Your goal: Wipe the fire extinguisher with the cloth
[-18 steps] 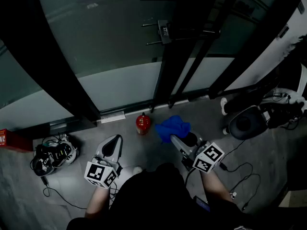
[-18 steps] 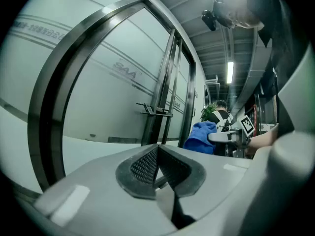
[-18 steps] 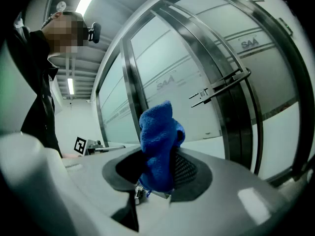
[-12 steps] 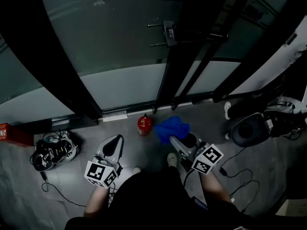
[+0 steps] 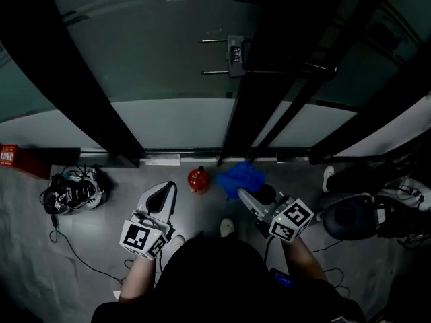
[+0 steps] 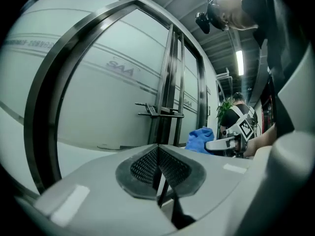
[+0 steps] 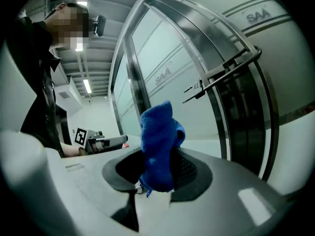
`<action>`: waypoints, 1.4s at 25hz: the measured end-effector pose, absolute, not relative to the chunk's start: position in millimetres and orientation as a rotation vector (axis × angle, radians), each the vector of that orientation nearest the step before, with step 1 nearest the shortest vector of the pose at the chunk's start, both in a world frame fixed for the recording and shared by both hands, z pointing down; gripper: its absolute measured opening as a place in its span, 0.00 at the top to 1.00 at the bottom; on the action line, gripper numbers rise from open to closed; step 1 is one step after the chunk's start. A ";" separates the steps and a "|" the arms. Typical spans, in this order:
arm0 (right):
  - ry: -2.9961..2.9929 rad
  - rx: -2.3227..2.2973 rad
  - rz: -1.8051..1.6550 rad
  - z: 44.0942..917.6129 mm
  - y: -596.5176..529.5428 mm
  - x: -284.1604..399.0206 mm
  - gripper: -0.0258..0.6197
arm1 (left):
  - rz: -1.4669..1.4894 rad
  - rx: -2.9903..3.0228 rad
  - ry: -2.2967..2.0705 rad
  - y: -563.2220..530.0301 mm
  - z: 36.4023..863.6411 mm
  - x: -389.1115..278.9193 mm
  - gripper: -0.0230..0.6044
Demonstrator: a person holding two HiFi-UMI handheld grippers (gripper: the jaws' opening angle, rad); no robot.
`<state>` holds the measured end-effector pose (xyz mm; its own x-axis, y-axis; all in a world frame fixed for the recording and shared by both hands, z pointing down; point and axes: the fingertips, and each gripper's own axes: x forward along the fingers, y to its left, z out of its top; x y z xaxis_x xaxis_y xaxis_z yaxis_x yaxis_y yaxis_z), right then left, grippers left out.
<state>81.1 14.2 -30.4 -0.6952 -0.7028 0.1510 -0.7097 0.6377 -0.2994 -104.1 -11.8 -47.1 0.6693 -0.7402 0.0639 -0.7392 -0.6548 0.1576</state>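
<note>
Stepping closer has brought the glass door [image 5: 168, 73] nearer. The left gripper [image 5: 168, 188] is pressed together and empty. The right gripper [image 5: 242, 195] pinches the blue cloth [image 5: 240, 177]. The red fire extinguisher [image 5: 197, 179] stands upright on the floor between them, just left of the cloth.

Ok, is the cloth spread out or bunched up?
Bunched up: the blue cloth sits as a crumpled wad, pinched in the jaws of the right gripper.

Your head view is dim; the floor [image 5: 101, 261] around your left tool [image 5: 161, 195] and right tool [image 5: 244, 195] is murky. Both tool views are brighter, strip lights [image 6: 239, 63] glowing above the tools, edges bending, corners black; the cloth [image 7: 157, 146] looks sharp.
</note>
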 end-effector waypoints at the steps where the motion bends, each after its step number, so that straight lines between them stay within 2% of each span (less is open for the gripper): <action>1: -2.832 1.188 0.531 -27.8 8.7 86.9 0.74 | -0.009 2.704 -1.236 -13.7 -45.7 -97.8 0.95; 12: -2.788 0.900 0.644 37.8 -15.5 112.5 0.74 | 0.106 2.602 -1.408 -8.8 -5.9 -65.7 0.95; 19: -2.738 0.928 0.709 68.7 -19.3 114.2 0.74 | 0.162 2.632 -1.334 -15.0 14.3 -48.6 0.95; 26: -2.702 1.022 0.826 123.2 -39.7 98.9 0.74 | 0.179 2.606 -1.274 -26.3 63.0 -62.3 0.95; 31: -2.721 1.023 0.821 192.6 -54.0 89.4 0.74 | 0.150 2.630 -1.306 -31.2 124.4 -79.5 0.95; 35: -2.737 1.023 0.798 279.6 -74.8 88.1 0.74 | 0.134 2.661 -1.321 -38.2 218.1 -83.4 0.95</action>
